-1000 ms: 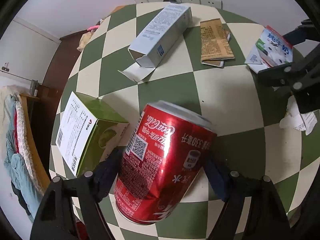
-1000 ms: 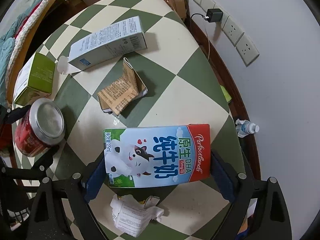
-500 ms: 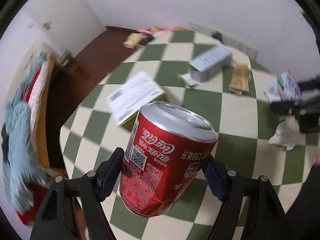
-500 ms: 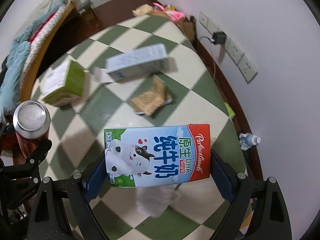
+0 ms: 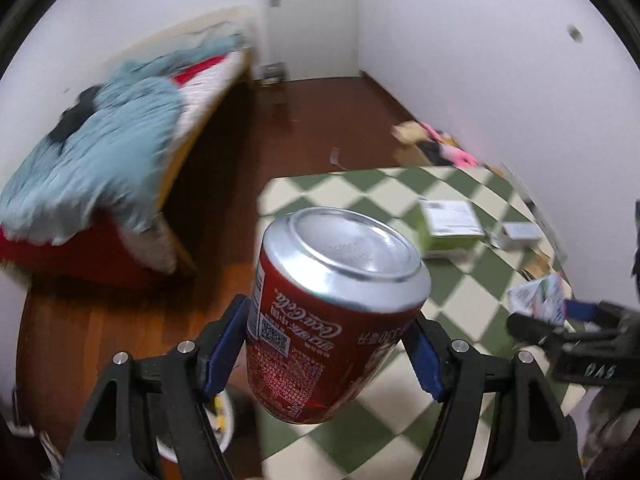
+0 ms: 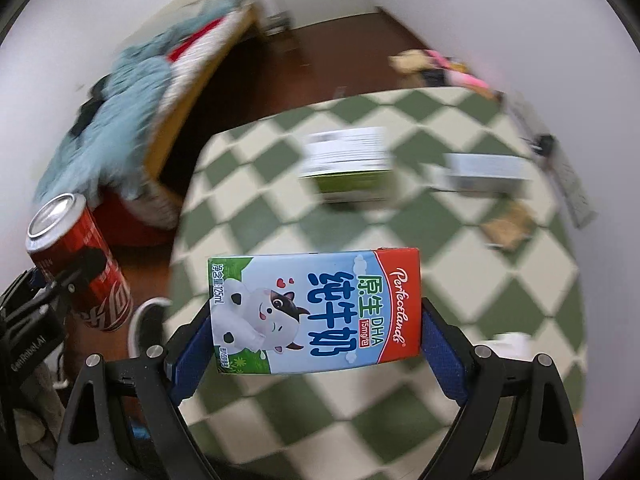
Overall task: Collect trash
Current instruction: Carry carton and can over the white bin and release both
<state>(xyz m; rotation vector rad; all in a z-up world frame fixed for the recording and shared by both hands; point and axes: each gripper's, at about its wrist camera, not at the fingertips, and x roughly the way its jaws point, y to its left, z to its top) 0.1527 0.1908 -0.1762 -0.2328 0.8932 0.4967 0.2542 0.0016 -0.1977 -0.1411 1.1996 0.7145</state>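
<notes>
My left tool (image 5: 332, 344) pinches a red cola can (image 5: 328, 320) between its blue pads (image 5: 224, 348), and the can hangs in the air past the corner of the green-and-cream checked floor mat (image 5: 460, 280), over dark wooden floor (image 5: 280, 140). To its left a bed (image 5: 100, 152) with a blue blanket stands near, leaving a strip of bare wood between bed and mat that runs back to a white door (image 5: 308, 20). The can is tilted, its silver end toward the camera, its side slightly dented low down.

My right tool (image 6: 316, 340) clamps a small milk carton (image 6: 316, 312) by its short ends, sideways, held above the mat. The carton is blue with a red band and a cartoon cow, its edges square. Behind it on the mat lie a green box (image 6: 348, 184), a pale box (image 6: 484, 172) and a brown packet (image 6: 508, 228), all blurred; crumpled white paper (image 6: 512, 344) lies just right of the tool.
</notes>
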